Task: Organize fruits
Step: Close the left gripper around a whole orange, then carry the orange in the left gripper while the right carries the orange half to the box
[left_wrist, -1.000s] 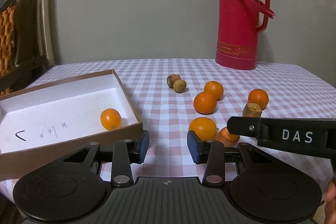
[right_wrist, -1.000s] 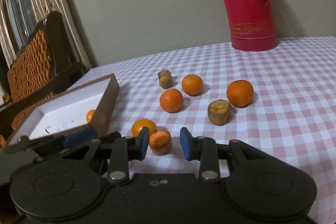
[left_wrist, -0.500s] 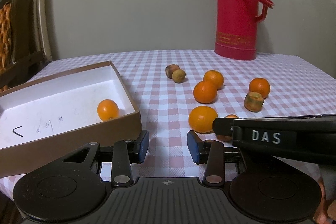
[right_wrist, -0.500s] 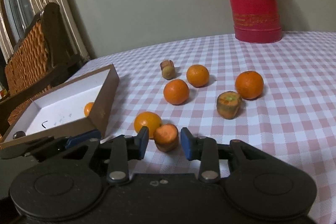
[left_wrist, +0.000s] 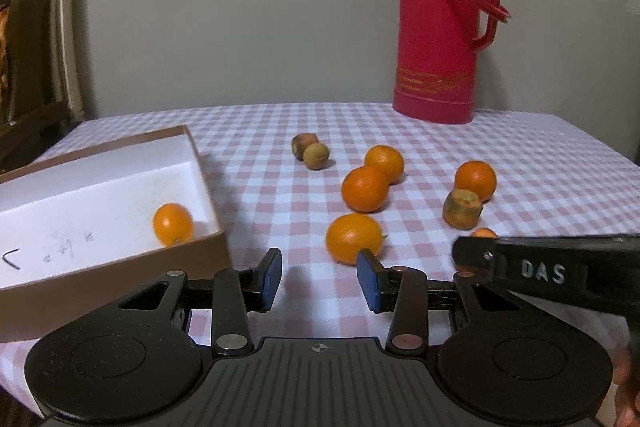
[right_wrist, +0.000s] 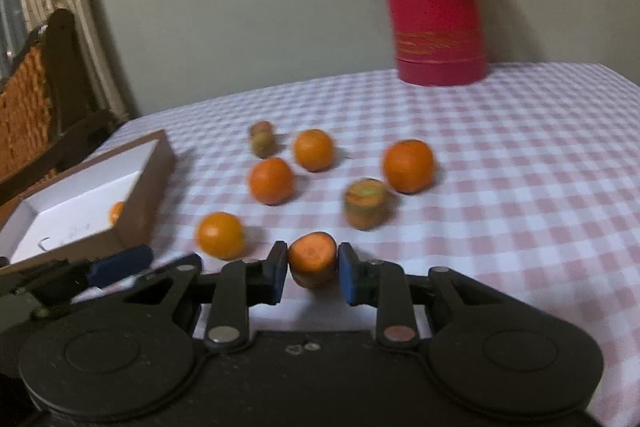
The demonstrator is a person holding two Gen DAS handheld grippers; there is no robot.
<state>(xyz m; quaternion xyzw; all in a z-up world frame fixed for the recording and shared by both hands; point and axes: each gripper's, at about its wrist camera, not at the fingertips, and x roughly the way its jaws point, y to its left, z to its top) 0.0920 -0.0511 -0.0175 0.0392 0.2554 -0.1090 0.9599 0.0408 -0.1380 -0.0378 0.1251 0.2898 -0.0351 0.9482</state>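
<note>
My right gripper [right_wrist: 313,267] has its jaws closing, and the blue pads press both sides of an orange carrot chunk [right_wrist: 313,257] on the checked tablecloth. Just left of it lies an orange [right_wrist: 221,235]. Three more oranges [right_wrist: 271,181] lie further back, along with a green-topped chunk [right_wrist: 365,203]. My left gripper [left_wrist: 319,277] hangs open over bare cloth with nothing between its pads, and the near orange [left_wrist: 354,238] lies just beyond its right finger. The brown box [left_wrist: 200,167] at the left holds one orange [left_wrist: 173,224].
A red thermos [left_wrist: 440,27] stands at the back right by the wall. Two small brown fruits [left_wrist: 310,151] lie mid-table. A wicker chair [right_wrist: 40,87] stands past the table's left edge. The right gripper's black body [left_wrist: 540,271] crosses the left wrist view at lower right.
The right gripper's jaws have narrowed until the pads touch the carrot chunk, which now sits centred between them. The left gripper has kept its place and opening.
</note>
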